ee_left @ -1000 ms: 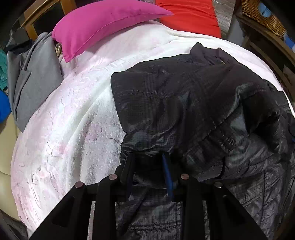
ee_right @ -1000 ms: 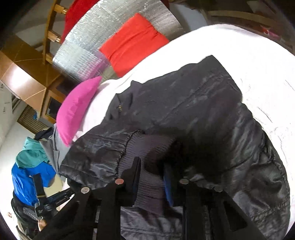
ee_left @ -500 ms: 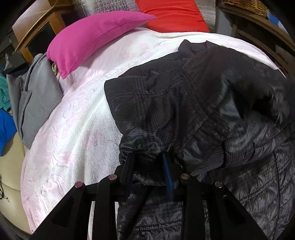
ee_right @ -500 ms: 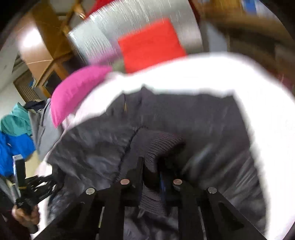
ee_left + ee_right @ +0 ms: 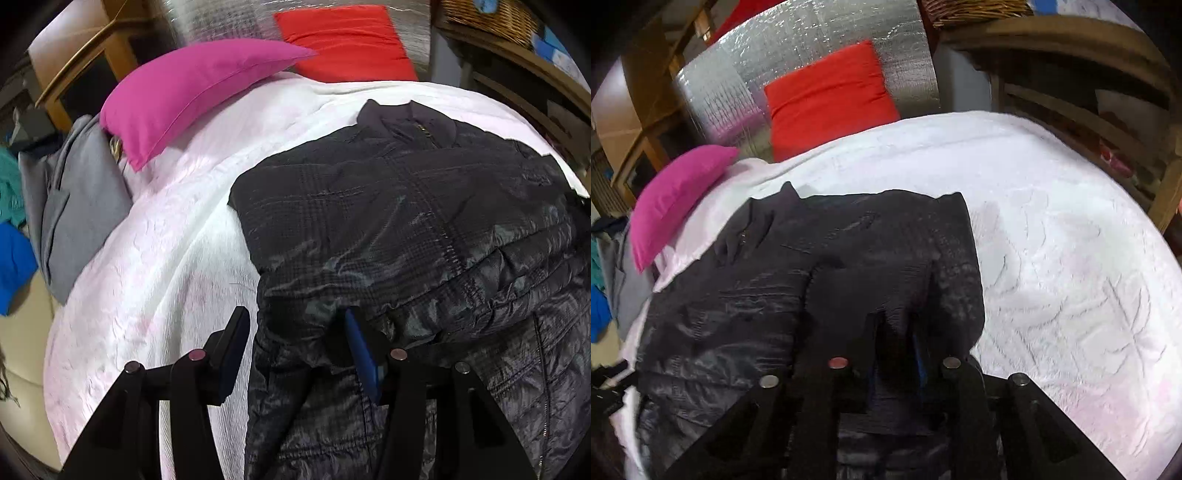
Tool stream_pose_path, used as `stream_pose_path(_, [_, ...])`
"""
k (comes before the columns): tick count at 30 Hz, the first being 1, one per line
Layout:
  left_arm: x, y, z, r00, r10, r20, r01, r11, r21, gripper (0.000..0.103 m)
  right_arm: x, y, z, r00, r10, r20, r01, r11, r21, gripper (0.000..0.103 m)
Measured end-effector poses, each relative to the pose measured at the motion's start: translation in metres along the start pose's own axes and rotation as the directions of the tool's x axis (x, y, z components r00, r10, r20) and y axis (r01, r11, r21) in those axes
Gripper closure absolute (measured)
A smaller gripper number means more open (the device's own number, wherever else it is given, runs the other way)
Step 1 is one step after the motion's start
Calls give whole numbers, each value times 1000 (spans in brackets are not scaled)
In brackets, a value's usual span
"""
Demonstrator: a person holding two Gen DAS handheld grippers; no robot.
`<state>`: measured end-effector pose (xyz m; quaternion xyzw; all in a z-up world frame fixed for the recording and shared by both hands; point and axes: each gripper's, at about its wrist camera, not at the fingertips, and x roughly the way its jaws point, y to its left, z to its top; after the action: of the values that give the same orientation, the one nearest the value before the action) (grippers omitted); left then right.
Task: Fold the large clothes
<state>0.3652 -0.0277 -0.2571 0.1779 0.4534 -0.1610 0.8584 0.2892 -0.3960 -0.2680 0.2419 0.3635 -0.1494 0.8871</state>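
A black quilted jacket (image 5: 406, 229) lies on the white bedspread (image 5: 159, 251), collar toward the pillows, sleeves folded over its body. My left gripper (image 5: 295, 332) is open, its fingers spread over the jacket's near left edge, with fabric lying loose between them. In the right wrist view the jacket (image 5: 812, 280) fills the middle. My right gripper (image 5: 894, 350) is shut on the jacket's knit cuff, which bunches dark between the fingers.
A pink pillow (image 5: 192, 88) and a red cushion (image 5: 343, 40) lie at the head of the bed. Grey clothing (image 5: 77, 206) hangs at the left bed edge. Wooden shelving (image 5: 1089, 92) stands to the right. Bare bedspread (image 5: 1071, 258) lies right of the jacket.
My left gripper has opened and let go of the jacket's edge. My right gripper has carried the cuff across; the sleeve now lies over the jacket's body.
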Motion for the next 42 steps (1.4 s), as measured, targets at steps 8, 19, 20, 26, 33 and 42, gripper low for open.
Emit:
stream_pose_path(8, [-25,22,-8,994,-48,99,61,989,-133,35,-41,3,2,979,118,167,-130,990,63,38])
stream_pose_path(19, [-4,-11,-10,999,18,-42,-21,996,-83,35,11,75,-19,998,41,-43,-48,985,-169,57])
stream_pose_path(20, [-10,-12,-7,1000,15,-25,-17,997,-79,35,5,79,-17,997,77,-20,-80,985,-152,57])
stream_pose_path(26, [-30,-50,24,994,-77,73,81,995,-54,34,-2,116,-19,974,226,-21,-226,953,-201,57])
stream_pose_path(33, [25,-89,12,993,-99,-72,97,995,-36,34,30,106,-51,966,231,-119,-250,950,-189,59])
stream_pose_path(42, [-12,-94,8,994,-98,41,100,994,-43,34,-3,56,-39,966,259,-4,-259,965,-43,58])
